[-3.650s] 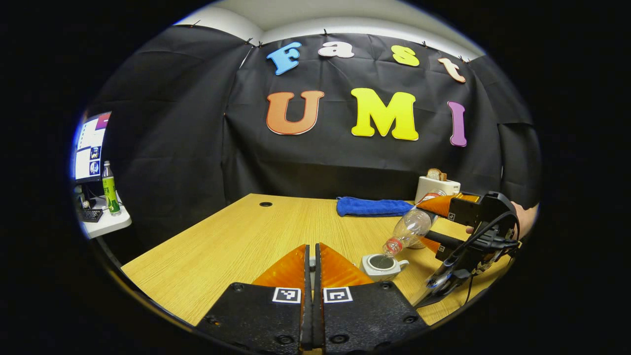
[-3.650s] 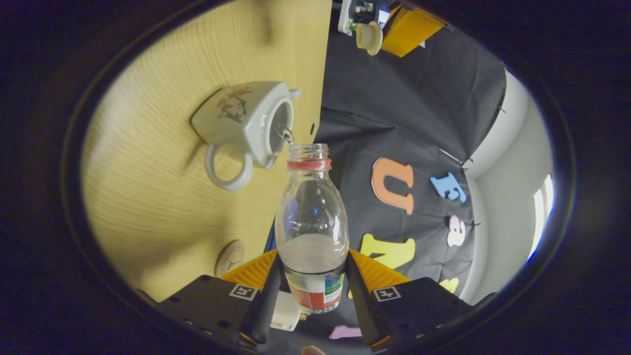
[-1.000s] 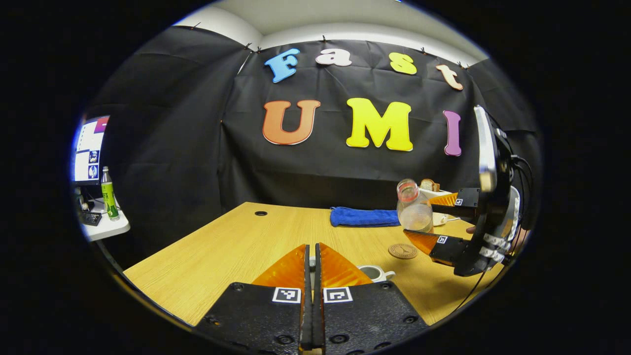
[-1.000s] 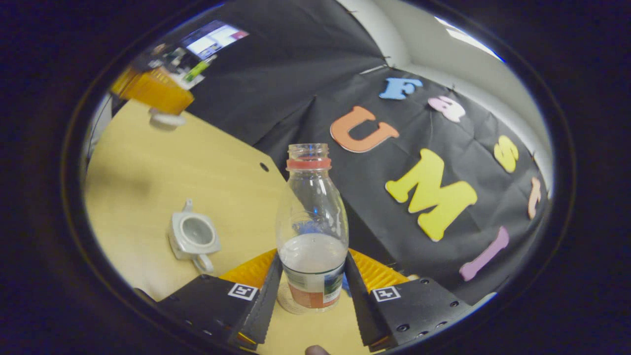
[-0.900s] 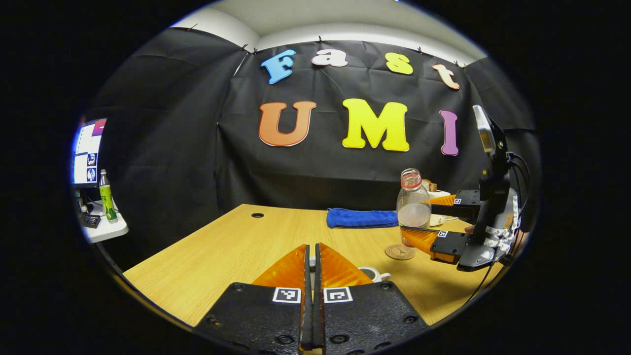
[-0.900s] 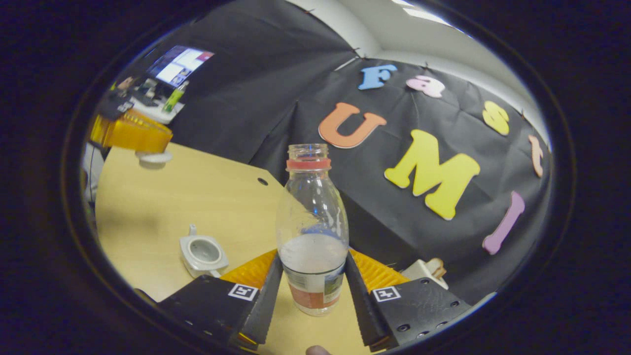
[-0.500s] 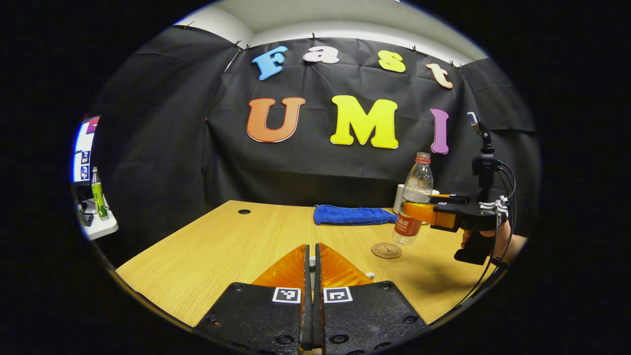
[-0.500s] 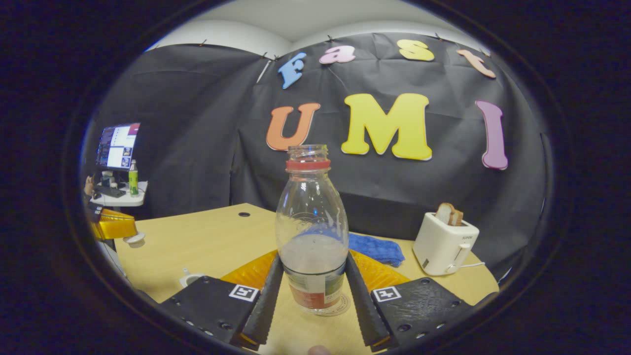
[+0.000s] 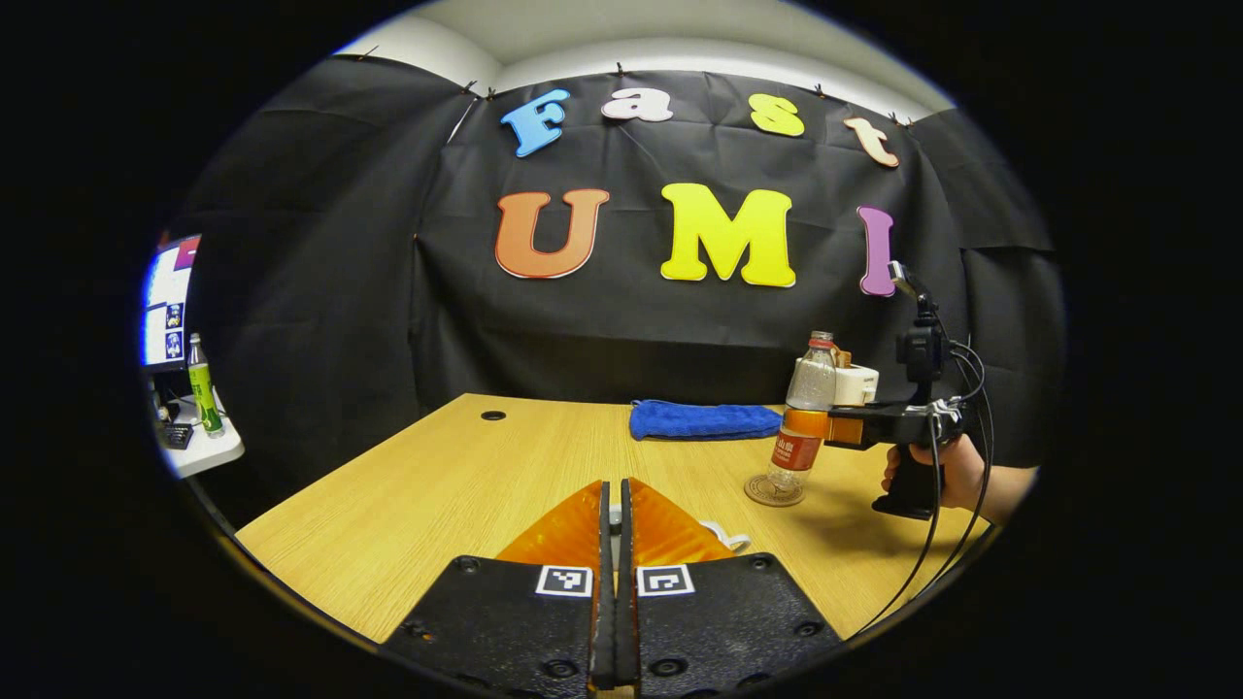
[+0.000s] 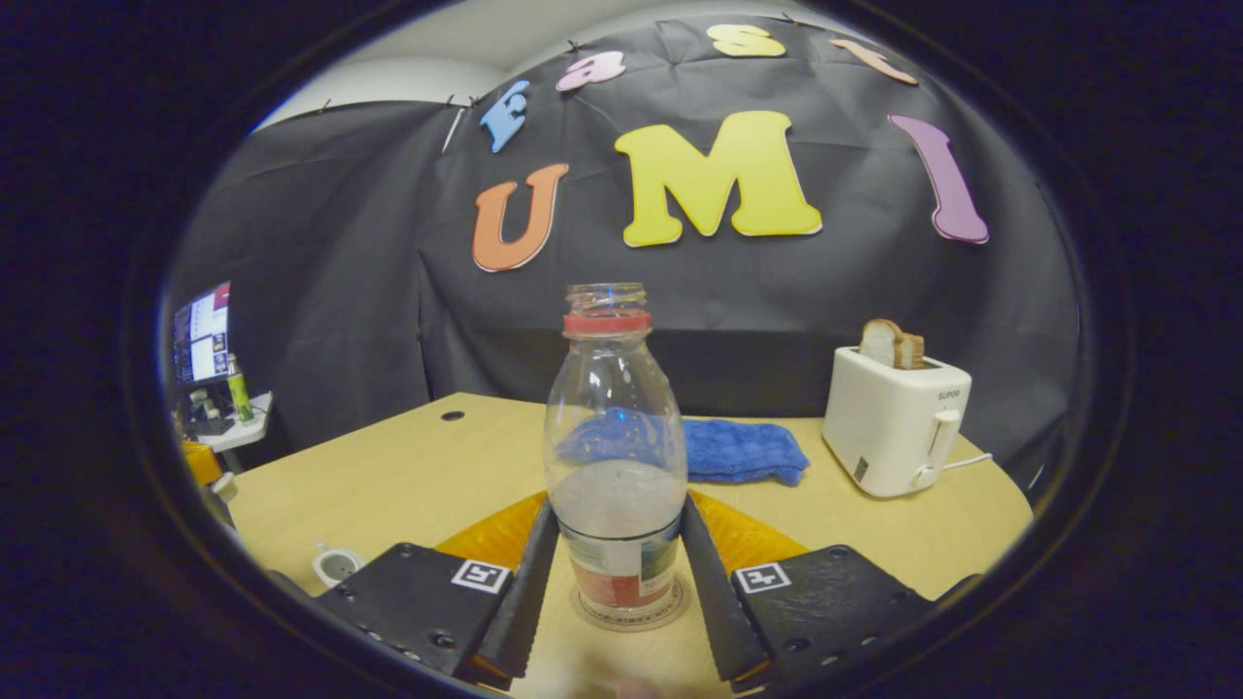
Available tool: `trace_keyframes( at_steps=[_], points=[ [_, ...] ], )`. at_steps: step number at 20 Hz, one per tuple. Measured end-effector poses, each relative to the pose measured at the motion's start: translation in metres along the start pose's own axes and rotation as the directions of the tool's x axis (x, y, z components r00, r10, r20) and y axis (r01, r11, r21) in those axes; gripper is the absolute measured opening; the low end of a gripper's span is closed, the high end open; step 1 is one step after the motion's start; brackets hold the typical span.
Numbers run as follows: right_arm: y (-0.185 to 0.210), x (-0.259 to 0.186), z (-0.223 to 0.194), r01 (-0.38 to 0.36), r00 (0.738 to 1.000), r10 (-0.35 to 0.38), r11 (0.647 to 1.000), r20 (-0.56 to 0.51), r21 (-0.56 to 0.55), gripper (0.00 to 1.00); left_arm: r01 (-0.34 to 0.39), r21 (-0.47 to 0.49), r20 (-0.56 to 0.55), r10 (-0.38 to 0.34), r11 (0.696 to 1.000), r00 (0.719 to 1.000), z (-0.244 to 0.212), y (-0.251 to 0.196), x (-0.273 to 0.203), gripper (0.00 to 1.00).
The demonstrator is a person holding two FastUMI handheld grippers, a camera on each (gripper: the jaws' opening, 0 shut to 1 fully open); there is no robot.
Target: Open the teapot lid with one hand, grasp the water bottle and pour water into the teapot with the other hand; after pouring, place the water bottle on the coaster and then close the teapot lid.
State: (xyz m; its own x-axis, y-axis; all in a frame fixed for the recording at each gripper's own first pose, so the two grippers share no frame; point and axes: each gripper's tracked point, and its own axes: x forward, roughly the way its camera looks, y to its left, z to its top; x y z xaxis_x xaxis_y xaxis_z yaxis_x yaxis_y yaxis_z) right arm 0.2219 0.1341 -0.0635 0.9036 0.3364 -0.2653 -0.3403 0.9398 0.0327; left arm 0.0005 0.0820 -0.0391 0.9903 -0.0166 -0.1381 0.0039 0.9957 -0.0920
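Water bottle (image 10: 615, 456) upright, uncapped, part full, seated on round coaster (image 10: 626, 610); gripped low on the label between fingers of right tongs (image 10: 616, 568). In left gripper view, same bottle (image 9: 804, 416) on coaster (image 9: 774, 490), right tongs (image 9: 814, 425) held by a hand (image 9: 957, 473). Left tongs (image 9: 612, 510) pressed together; anything pinched between them not discernible. Teapot (image 10: 336, 563) lidless, low left of right tongs. Pale wood surface (image 10: 408, 485); beyond bottle a blue cloth (image 10: 738, 449), right of it a white toaster (image 10: 898, 421) with bread. Far left, side desk with monitor (image 9: 165, 301) and green bottle (image 9: 202, 386).
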Motion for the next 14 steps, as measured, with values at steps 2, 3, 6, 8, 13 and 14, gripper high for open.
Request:
trace_keyframes(
  at_steps=[2, 3, 6, 8, 13, 14],
  points=[
    [-0.001, 0.006, -0.003, 0.001, 1.0, -0.001, 1.0, -0.004, -0.006, 0.69, -0.002, 0.004, 0.0, 0.002, 1.0, 1.0, 0.0, 0.0, -0.001, 0.03],
    [-0.001, 0.009, -0.004, 0.007, 1.0, -0.007, 1.0, -0.008, -0.011, 0.7, -0.001, 0.006, 0.001, 0.001, 1.0, 1.0, 0.0, 0.0, 0.0, 0.03],
    [-0.003, 0.013, -0.013, 0.008, 1.0, -0.008, 1.0, -0.023, -0.01, 0.7, 0.0, 0.014, 0.0, 0.0, 1.0, 1.0, -0.001, 0.0, 0.001, 0.03],
    [-0.004, 0.014, -0.017, 0.008, 1.0, -0.008, 1.0, -0.026, -0.003, 0.72, 0.003, 0.015, -0.003, -0.003, 1.0, 1.0, -0.002, 0.0, 0.001, 0.03],
    [-0.002, 0.012, -0.026, 0.011, 1.0, -0.011, 1.0, -0.029, -0.001, 0.75, 0.009, 0.02, -0.002, -0.009, 1.0, 1.0, -0.001, -0.001, 0.001, 0.03],
    [-0.002, 0.011, -0.028, 0.009, 0.999, -0.009, 1.0, -0.031, -0.001, 0.76, 0.009, 0.019, -0.002, -0.009, 1.0, 1.0, -0.002, -0.002, 0.001, 0.03]
  ],
)
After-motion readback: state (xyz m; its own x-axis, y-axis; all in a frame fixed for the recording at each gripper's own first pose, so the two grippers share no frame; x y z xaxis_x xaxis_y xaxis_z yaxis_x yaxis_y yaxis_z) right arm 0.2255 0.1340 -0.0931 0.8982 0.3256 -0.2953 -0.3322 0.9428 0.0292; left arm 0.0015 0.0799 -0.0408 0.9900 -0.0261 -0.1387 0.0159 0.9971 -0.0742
